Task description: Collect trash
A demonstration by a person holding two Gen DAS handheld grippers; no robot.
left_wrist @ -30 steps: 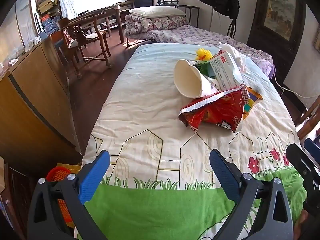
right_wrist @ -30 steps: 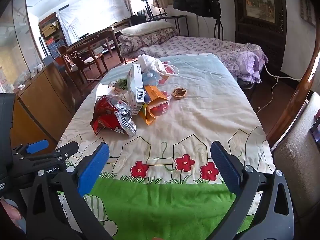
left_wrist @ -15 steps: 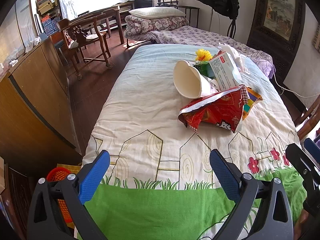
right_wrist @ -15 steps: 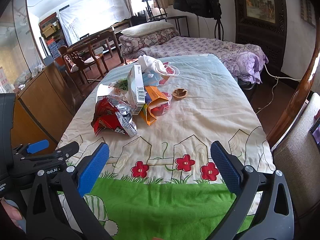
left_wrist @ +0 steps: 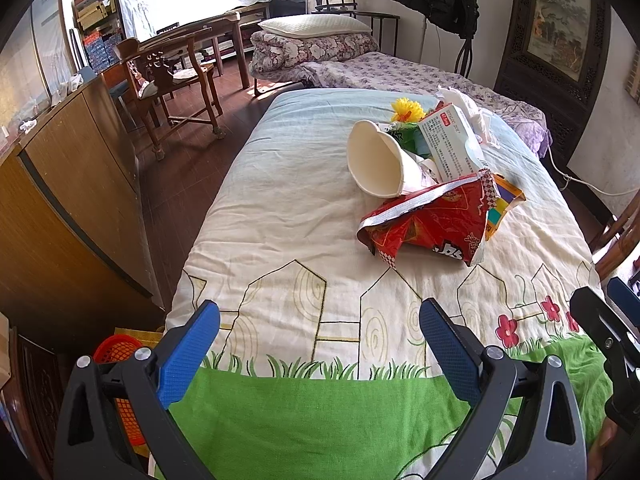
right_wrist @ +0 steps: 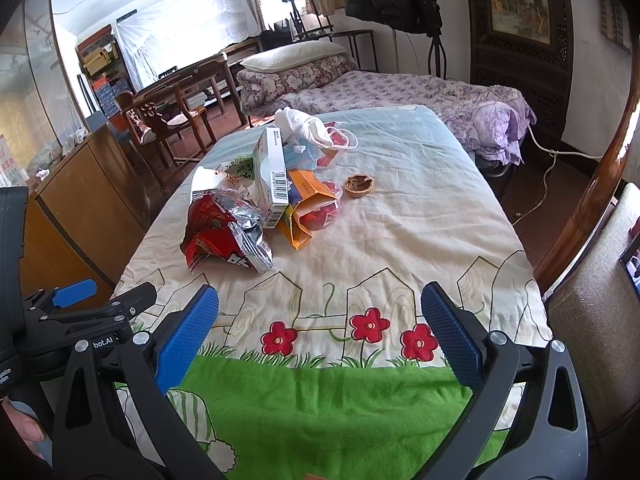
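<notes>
A heap of trash lies mid-table on the picture cloth: a red snack bag (left_wrist: 430,226) (right_wrist: 224,236), a white paper cone (left_wrist: 378,160), a white box with a barcode (left_wrist: 450,144) (right_wrist: 274,170), an orange packet (right_wrist: 306,200), a white plastic bag (right_wrist: 304,126) and a small brown shell (right_wrist: 359,185). My left gripper (left_wrist: 320,346) hovers open over the near green edge, short of the heap. My right gripper (right_wrist: 320,334) is open too, over the flower print, with nothing between its fingers.
An orange mesh basket (left_wrist: 120,360) stands on the floor at the table's near left corner. A wooden cabinet (left_wrist: 68,184) runs along the left. A chair back (right_wrist: 592,308) stands at the right. Wooden chairs (left_wrist: 172,76) and a bed (right_wrist: 400,92) are beyond.
</notes>
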